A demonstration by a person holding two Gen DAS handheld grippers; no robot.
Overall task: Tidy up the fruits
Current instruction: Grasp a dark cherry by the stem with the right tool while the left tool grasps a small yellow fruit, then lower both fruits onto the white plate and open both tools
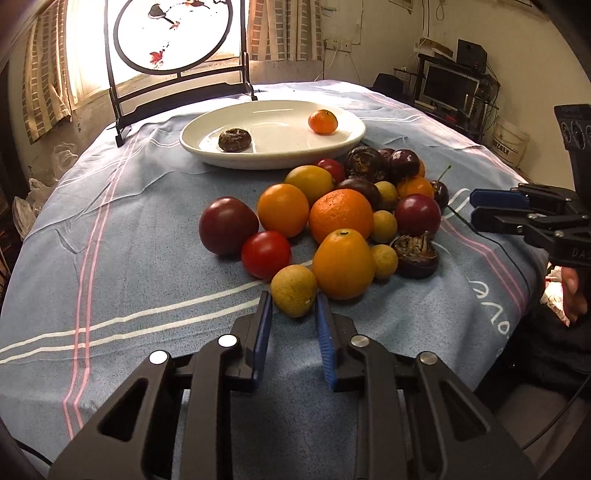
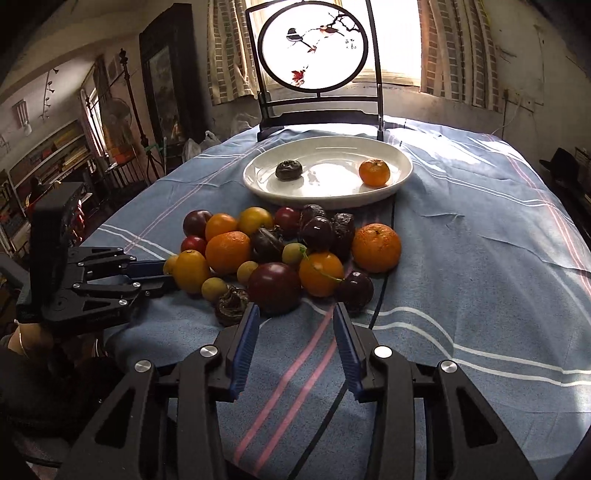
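A heap of fruits (image 1: 343, 218) is lying just ahead of the left claw (image 1: 293, 306), a tan longan (image 1: 293, 290) sitting between its parted tips. Farther ahead, a white plate (image 1: 273, 157) is holding a small orange (image 1: 323, 122) and a dark wrinkled fruit (image 1: 234, 139).

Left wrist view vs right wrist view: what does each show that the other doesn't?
Left wrist only: the left gripper up close, jaws open around a small yellow-green fruit, plus a desk with a monitor behind. Right wrist only: the right gripper up close, jaws open, nothing between them, plus bookshelves. Both: the white plate holding a small orange and a dark wrinkled fruit, the fruit pile, the striped blue cloth, the bird screen.
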